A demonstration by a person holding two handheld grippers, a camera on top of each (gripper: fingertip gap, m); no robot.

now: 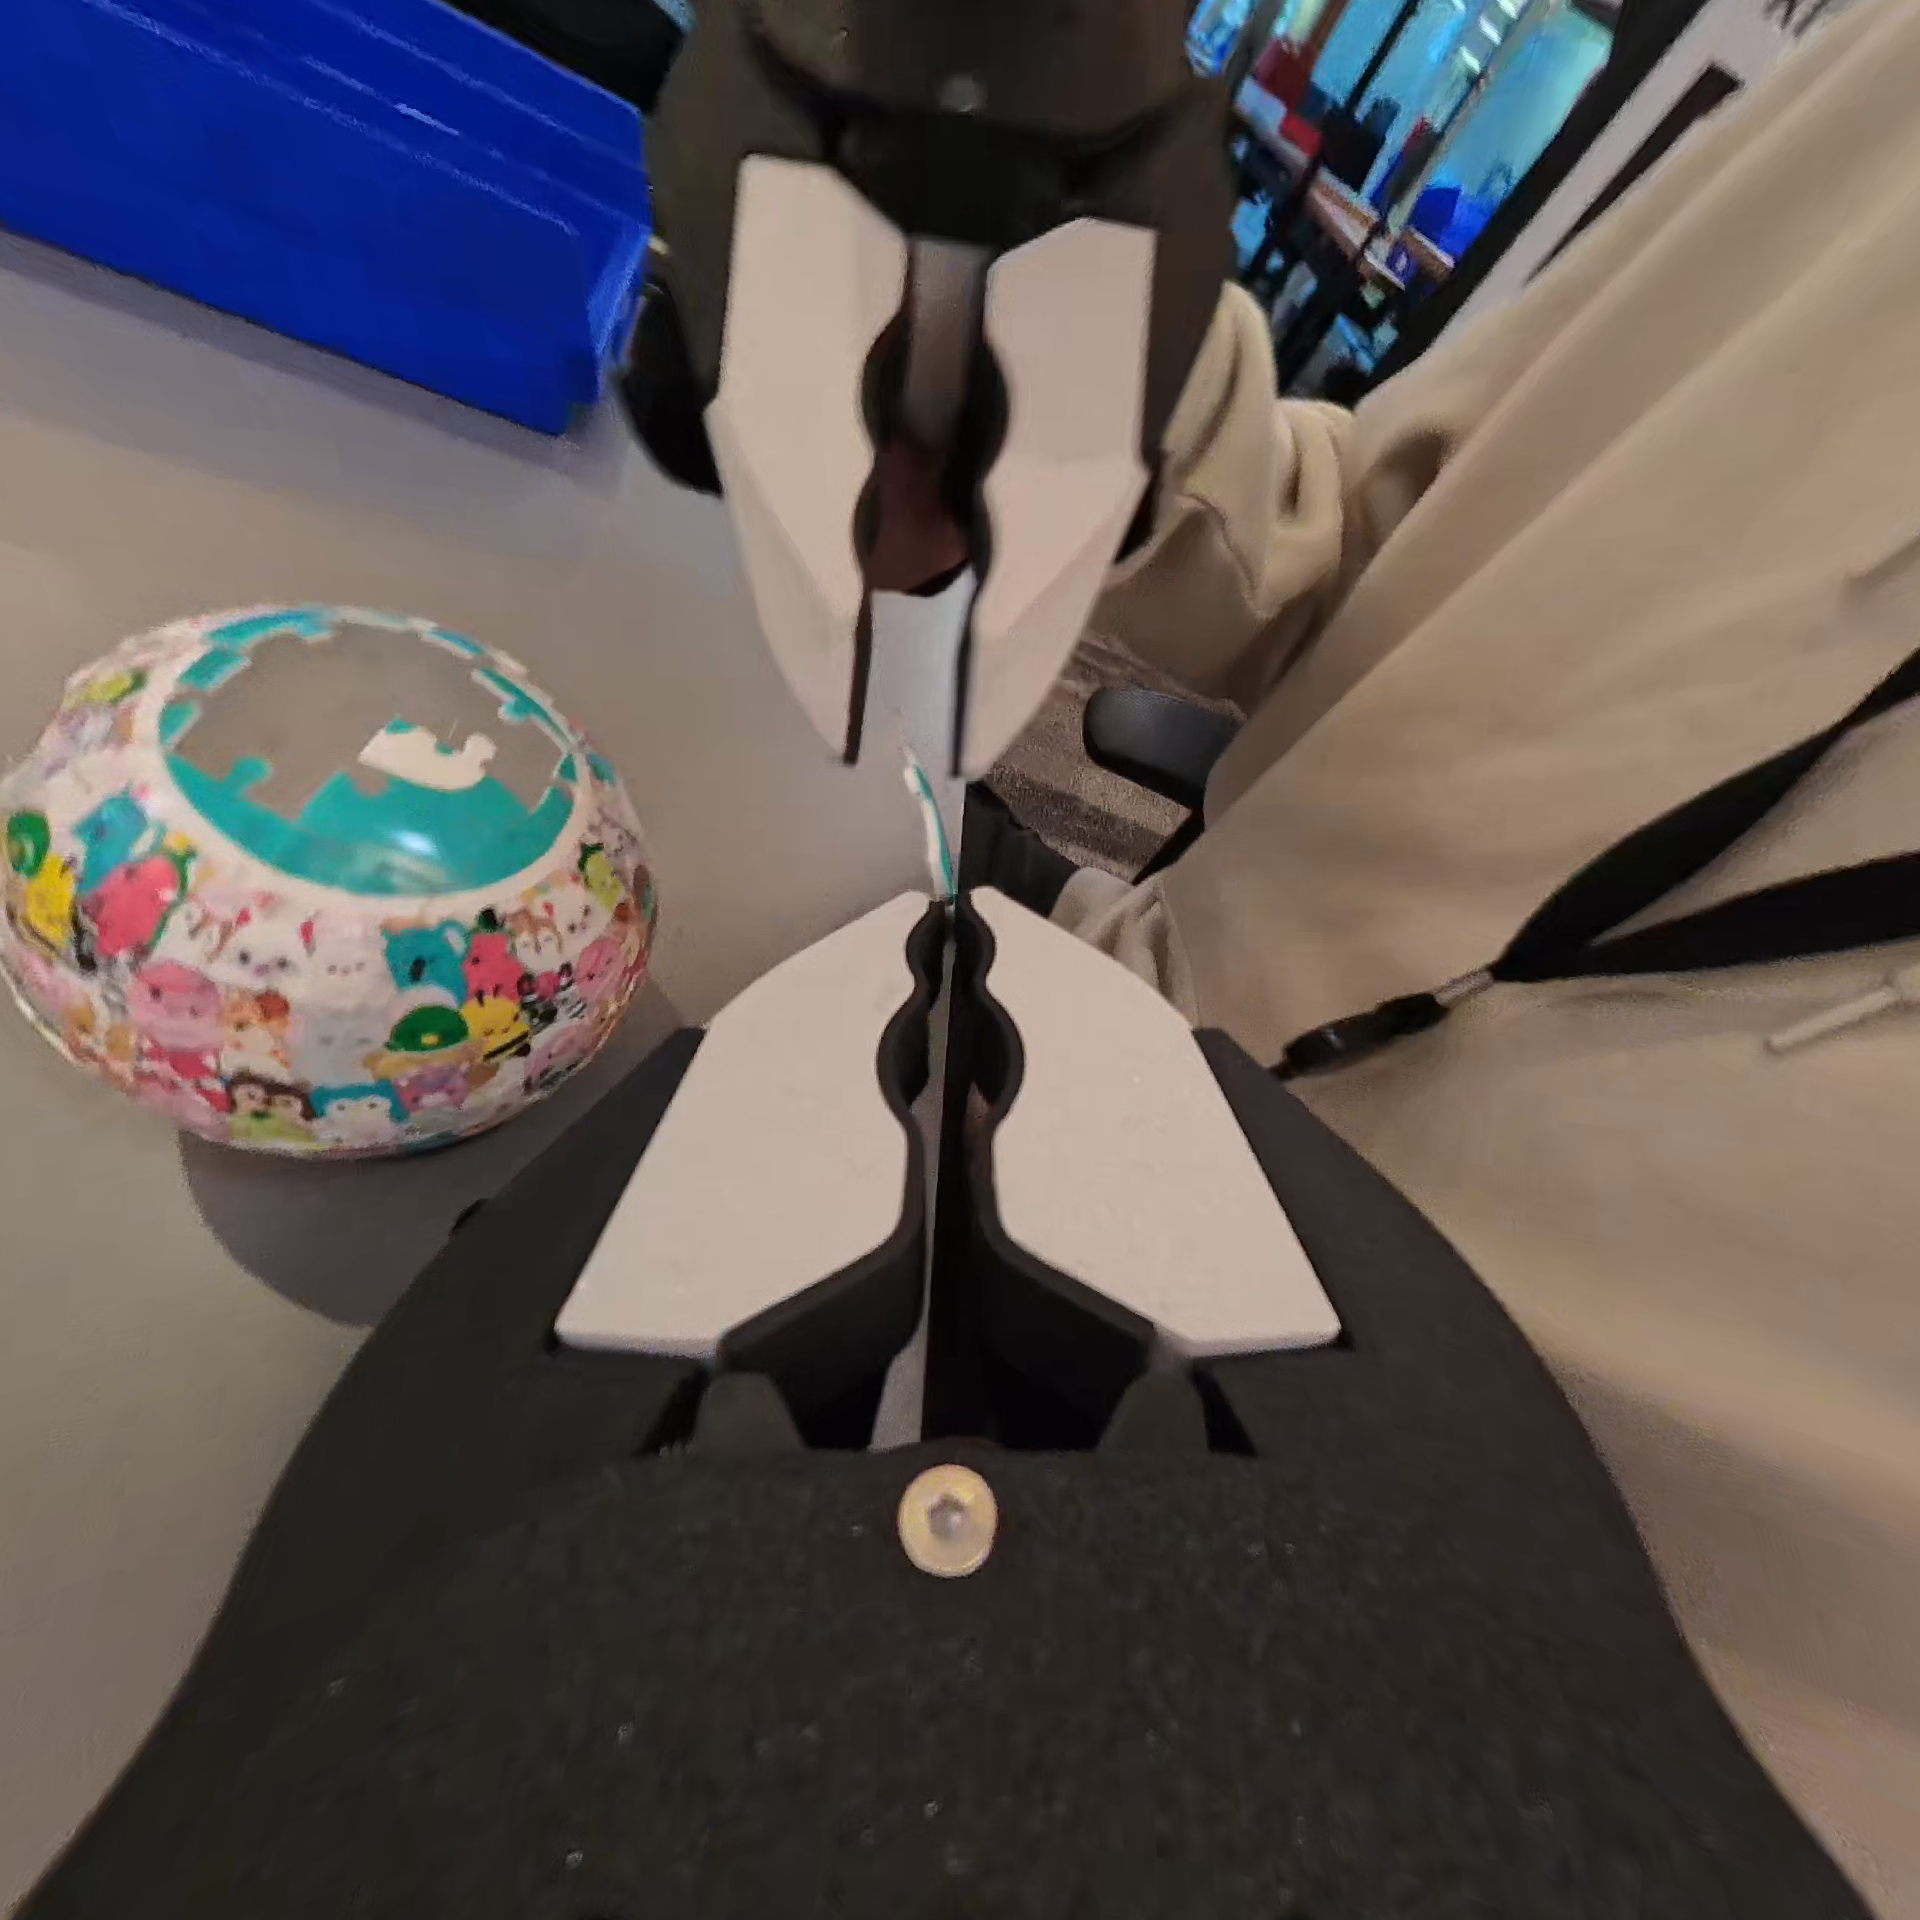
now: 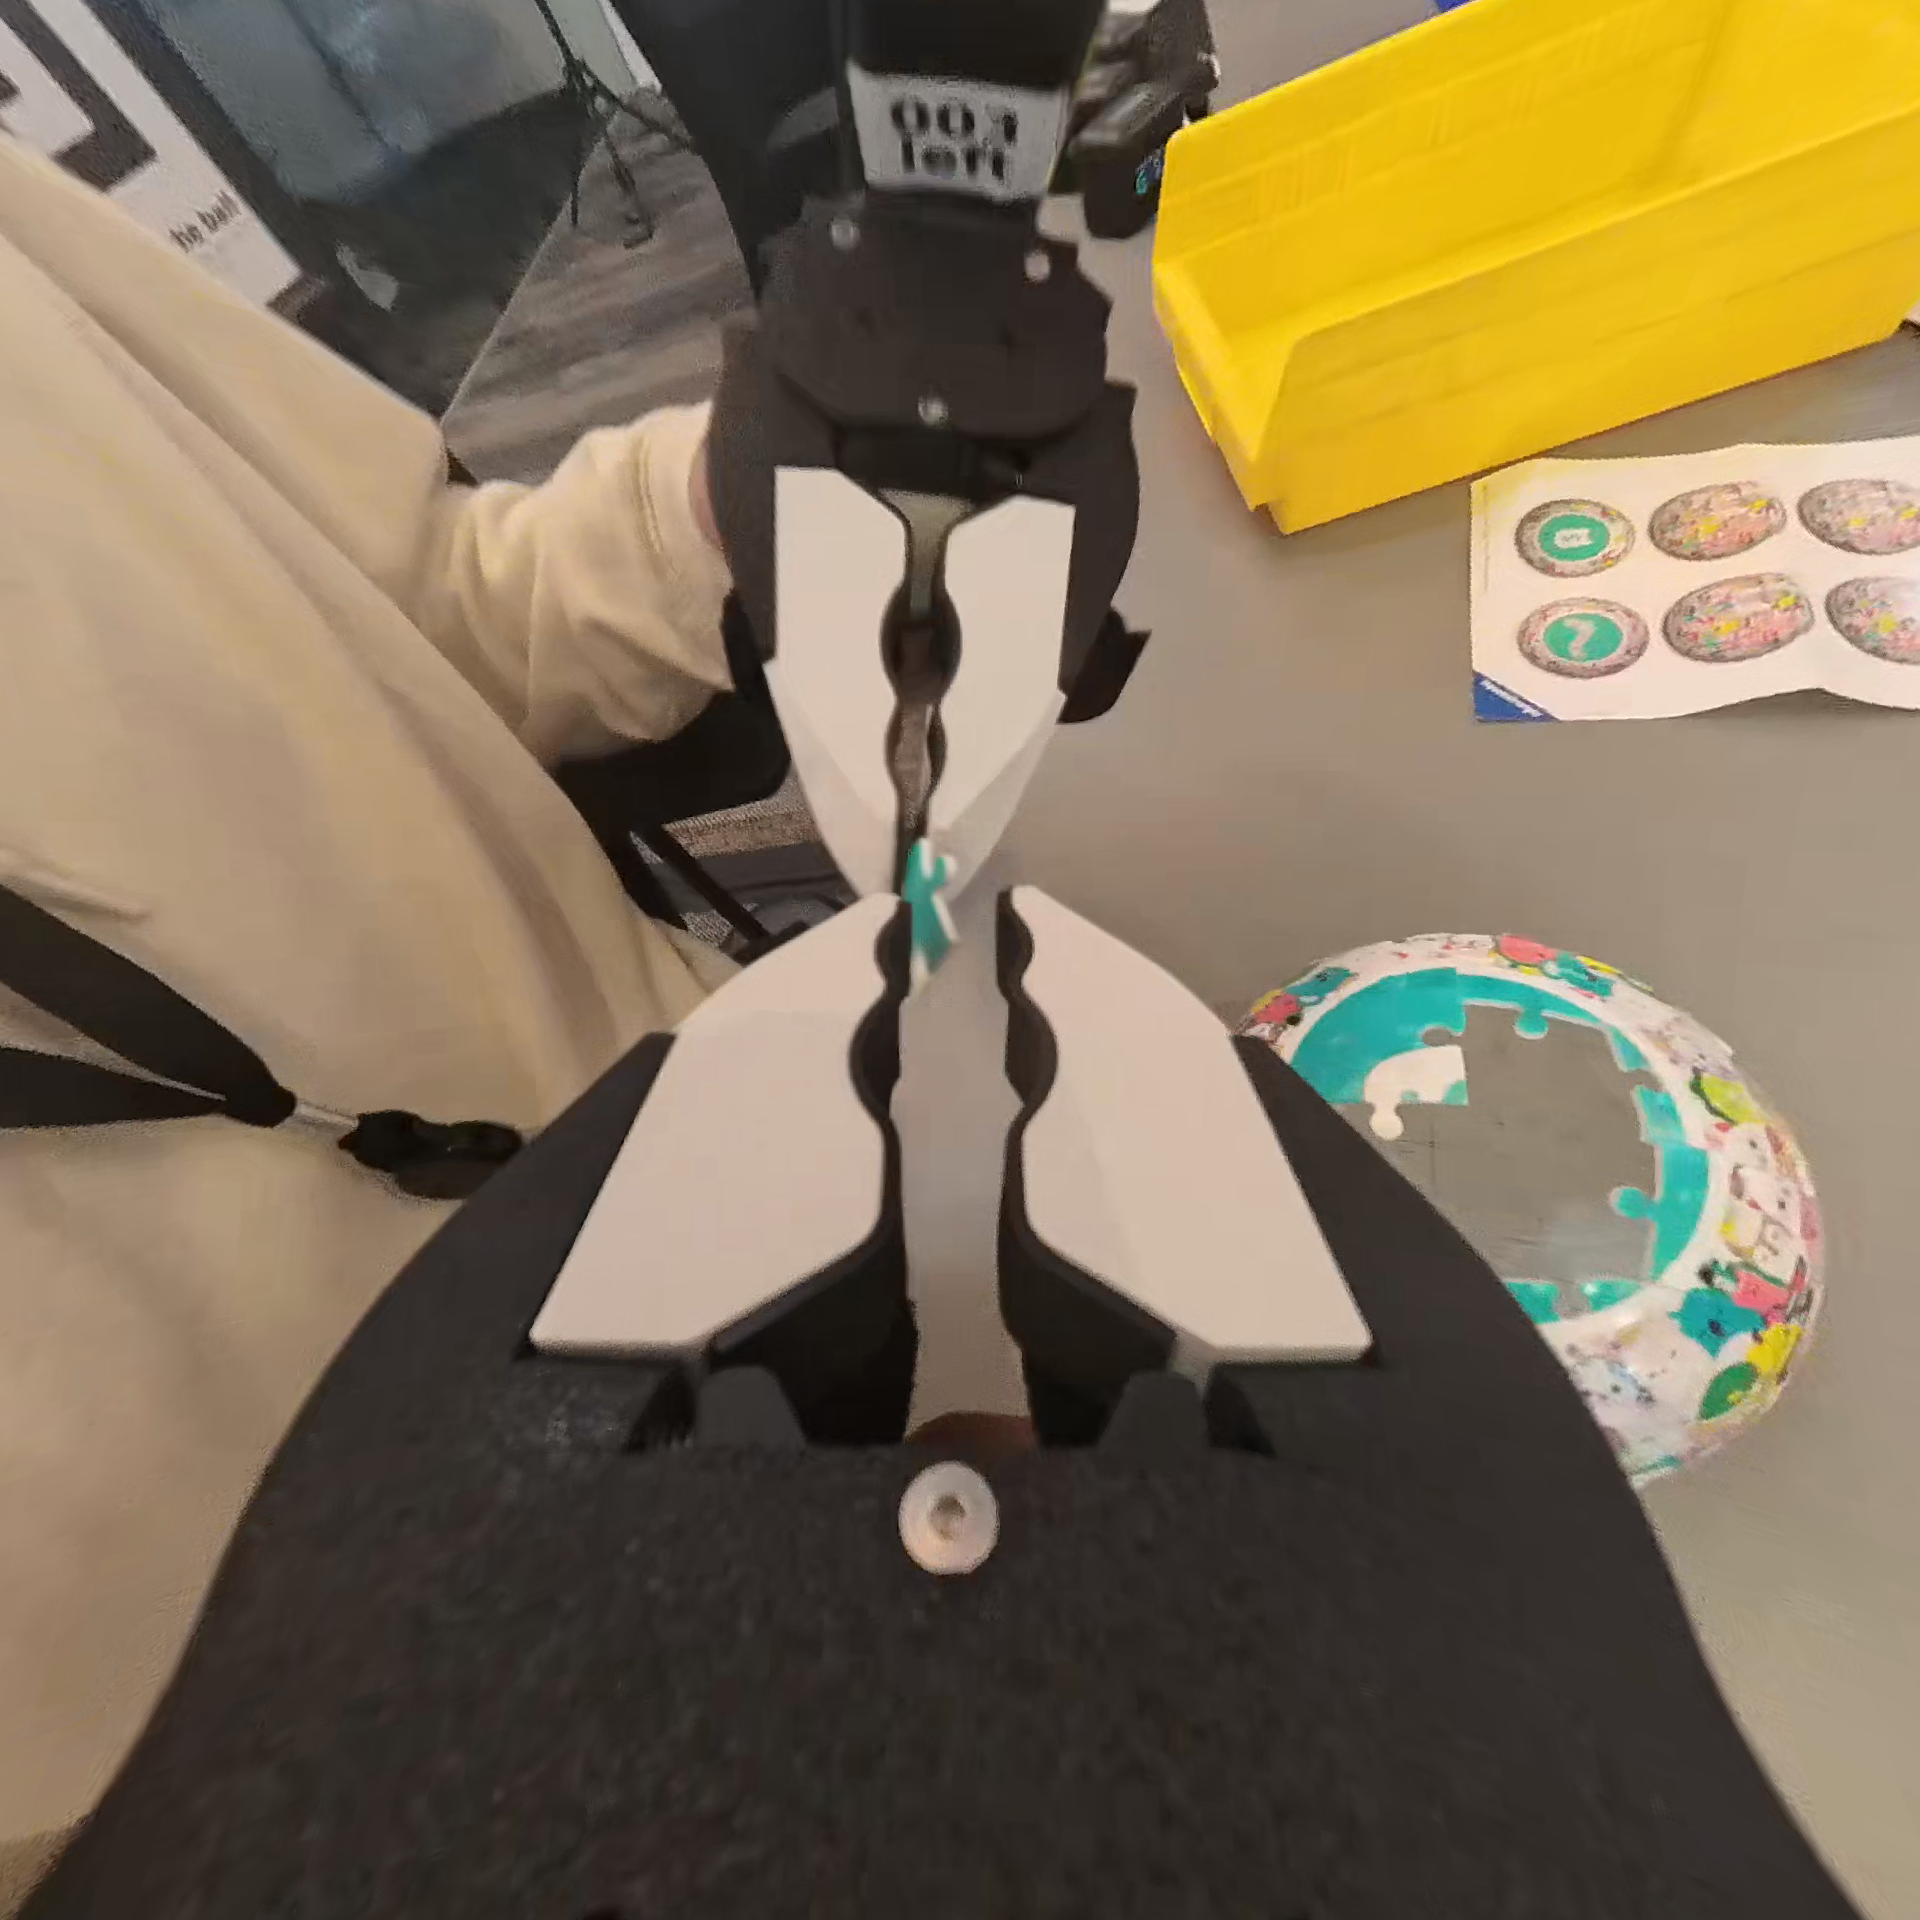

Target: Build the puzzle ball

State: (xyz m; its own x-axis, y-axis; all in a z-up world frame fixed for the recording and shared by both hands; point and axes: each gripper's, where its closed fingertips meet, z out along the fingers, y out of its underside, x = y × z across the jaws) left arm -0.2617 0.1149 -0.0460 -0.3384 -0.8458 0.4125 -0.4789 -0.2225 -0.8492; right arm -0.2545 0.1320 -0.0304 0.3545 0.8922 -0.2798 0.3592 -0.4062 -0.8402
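Left gripper pinched tight on a teal puzzle piece, tips facing the right gripper, whose jaws are parted around it. The unfinished puzzle ball sits on the grey desk. Blue bin in the left view only; yellow bin and instruction sheet in the right only.

There are two grippers. The left gripper has two white fingers pressed together on one small teal puzzle piece. The right gripper has two white fingers with a gap between them. There is one puzzle ball on one grey table. The ball has one big hole in its top. There is one blue bin, one yellow bin and one paper sheet. The sheet shows six round pictures that can be seen.
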